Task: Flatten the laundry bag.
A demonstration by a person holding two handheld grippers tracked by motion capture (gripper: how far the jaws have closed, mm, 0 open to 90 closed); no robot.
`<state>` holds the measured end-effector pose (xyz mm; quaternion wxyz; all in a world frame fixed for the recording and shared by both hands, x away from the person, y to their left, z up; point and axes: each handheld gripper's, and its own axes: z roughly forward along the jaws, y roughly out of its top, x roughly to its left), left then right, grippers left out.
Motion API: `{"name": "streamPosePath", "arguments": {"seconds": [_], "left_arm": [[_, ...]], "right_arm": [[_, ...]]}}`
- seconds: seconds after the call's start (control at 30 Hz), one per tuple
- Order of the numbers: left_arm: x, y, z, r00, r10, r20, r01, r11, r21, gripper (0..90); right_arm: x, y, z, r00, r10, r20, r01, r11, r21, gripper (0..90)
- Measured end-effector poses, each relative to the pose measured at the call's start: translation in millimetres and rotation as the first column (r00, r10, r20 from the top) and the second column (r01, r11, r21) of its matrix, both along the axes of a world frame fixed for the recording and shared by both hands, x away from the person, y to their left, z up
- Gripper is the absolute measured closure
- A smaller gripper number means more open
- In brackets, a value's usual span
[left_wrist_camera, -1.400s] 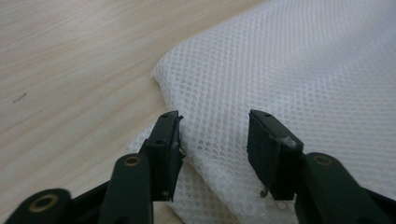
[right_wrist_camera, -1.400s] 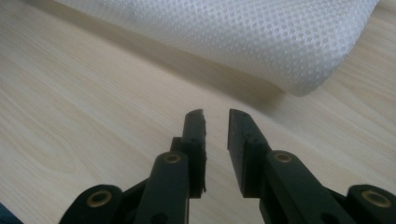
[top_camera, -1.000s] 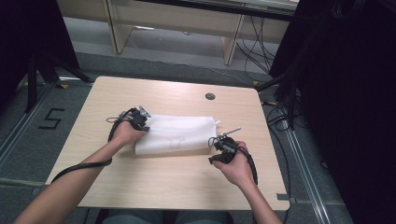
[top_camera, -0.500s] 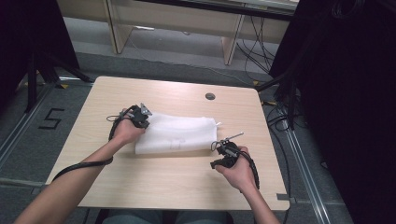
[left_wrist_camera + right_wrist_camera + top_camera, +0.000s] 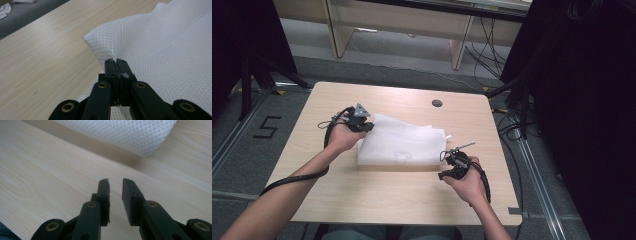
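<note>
since the earlier frame the left tool [image 5: 116, 65] has closed on the near-left corner of the white mesh cloth [image 5: 399, 142], mid-tabletop [image 5: 382, 195]; the right tool [image 5: 115, 185], narrowly parted, holds nothing beside it.

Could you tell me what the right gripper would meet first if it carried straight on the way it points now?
Most likely the white mesh fabric: in the right gripper view the right gripper, jaws apart and empty, aims over bare table at its rolled edge. If it points downward, the tabletop could come first; depth is unclear.
</note>
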<state>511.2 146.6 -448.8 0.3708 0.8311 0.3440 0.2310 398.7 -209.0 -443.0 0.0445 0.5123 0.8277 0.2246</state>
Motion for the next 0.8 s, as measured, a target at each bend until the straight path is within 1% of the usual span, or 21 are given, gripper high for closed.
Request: {"name": "streamPosePath", "arguments": {"seconds": [0.07, 0.1, 0.17, 0.2, 0.37, 0.4, 0.43, 0.47, 0.5, 0.53, 0.57, 0.6, 0.63, 0.67, 0.7, 0.73, 0.77, 0.8], "left_arm": [[-1.7, 2.2, 1.9, 1.0, 0.0, 0.008, 0.001, 0.9998, -0.019, 88.3], [-2.2, 3.4, 3.1, 0.9998, -0.008, 0.018, 0.009, 0.9998, -0.018, 88.3], [-4.9, 3.9, 5.4, 0.9996, -0.006, 0.028, 0.007, 0.9994, -0.035, 88.3], [-6.2, 4.1, 7.0, 0.9991, -0.012, 0.04, 0.014, 0.9993, -0.036, 88.3], [-17.0, 1.2, 17.4, 0.9957, -0.047, 0.08, 0.052, 0.9966, -0.065, 88.4], [-19.7, 0.5, 19.8, 0.9942, -0.058, 0.09, 0.064, 0.9957, -0.066, 88.4], [-19.7, 0.5, 19.8, 0.9942, -0.058, 0.09, 0.064, 0.9957, -0.066, 88.4], [-25.9, -1.6, 23.6, 0.9905, -0.083, 0.109, 0.092, 0.993, -0.074, 88.4], [-28.7, -3.1, 24.5, 0.9878, -0.102, 0.117, 0.113, 0.9894, -0.09, 88.4], [-30.9, -2.9, 26.1, 0.9823, -0.139, 0.125, 0.151, 0.9849, -0.085, 88.4], [-33.8, -3.7, 26.9, 0.9801, -0.152, 0.127, 0.165, 0.9816, -0.096, 88.4], [-36.2, -3.8, 27.4, 0.9781, -0.16, 0.133, 0.174, 0.9796, -0.101, 88.4], [-37.9, -3.1, 28.1, 0.9743, -0.175, 0.142, 0.19, 0.9771, -0.096, 88.4], [-39.9, -2.7, 28.3, 0.9715, -0.188, 0.144, 0.204, 0.9735, -0.103, 88.4], [-41.5, -2.2, 28.3, 0.9685, -0.203, 0.144, 0.219, 0.9702, -0.104, 88.4], [-43.7, -1.9, 28.2, 0.9664, -0.211, 0.147, 0.227, 0.9687, -0.101, 88.4], [-45.9, -1.8, 28.0, 0.9651, -0.217, 0.147, 0.233, 0.9672, -0.102, 88.4], [-47.7, -1.9, 27.6, 0.9628, -0.227, 0.146, 0.244, 0.9642, -0.105, 88.4]], "right_arm": [[0.5, -0.9, -0.2, 0.9999, 0.006, 0.01, -0.006, 1.0, 0.003, 76.8], [0.5, -0.8, -0.2, 0.9999, 0.004, 0.01, -0.005, 1.0, 0.003, 76.8], [0.3, 0.1, -0.2, 1.0, 0.003, 0.007, -0.003, 1.0, 0.004, 76.8], [0.7, 0.1, -0.6, 0.9998, 0.016, 0.015, -0.016, 1.0, 0.007, 76.7], [1.1, 0.6, 0.8, 0.9996, 0.013, 0.023, -0.014, 1.0, 0.013, 76.5], [0.4, 1.0, 1.8, 0.9999, -0.004, 0.014, 0.004, 1.0, 0.01, 76.5], [0.2, 1.5, 3.2, 0.9998, -0.022, -0.004, 0.022, 0.999, 0.033, 76.5], [0.2, 1.1, 3.6, 0.9998, -0.018, -0.001, 0.018, 0.999, 0.033, 76.4], [-0.2, 0.7, 3.1, 0.9997, -0.009, 0.021, 0.008, 1.0, 0.023, 76.3], [-0.6, 0.4, 3.5, 0.9995, -0.007, 0.029, 0.006, 1.0, 0.025, 76.3], [-0.2, 0.0, 3.6, 0.9995, -0.001, 0.03, 0.001, 1.0, 0.026, 76.3], [-0.1, -0.2, 4.6, 0.9997, -0.008, 0.024, 0.007, 1.0, 0.028, 76.3], [-0.3, -0.3, 4.7, 0.9995, -0.008, 0.032, 0.007, 1.0, 0.027, 76.3], [-0.5, -0.3, 5.6, 0.9993, -0.014, 0.034, 0.013, 0.999, 0.032, 76.3], [-0.4, -0.1, 6.7, 0.9995, -0.02, 0.024, 0.019, 0.999, 0.036, 76.3], [-0.2, -0.7, 6.3, 0.9992, -0.014, 0.039, 0.013, 1.0, 0.029, 76.2], [-0.3, -0.1, 7.6, 0.9993, -0.025, 0.029, 0.024, 0.999, 0.039, 76.1], [0.0, -1.5, 6.9, 0.9987, -0.007, 0.051, 0.005, 1.0, 0.029, 76.1]]}}
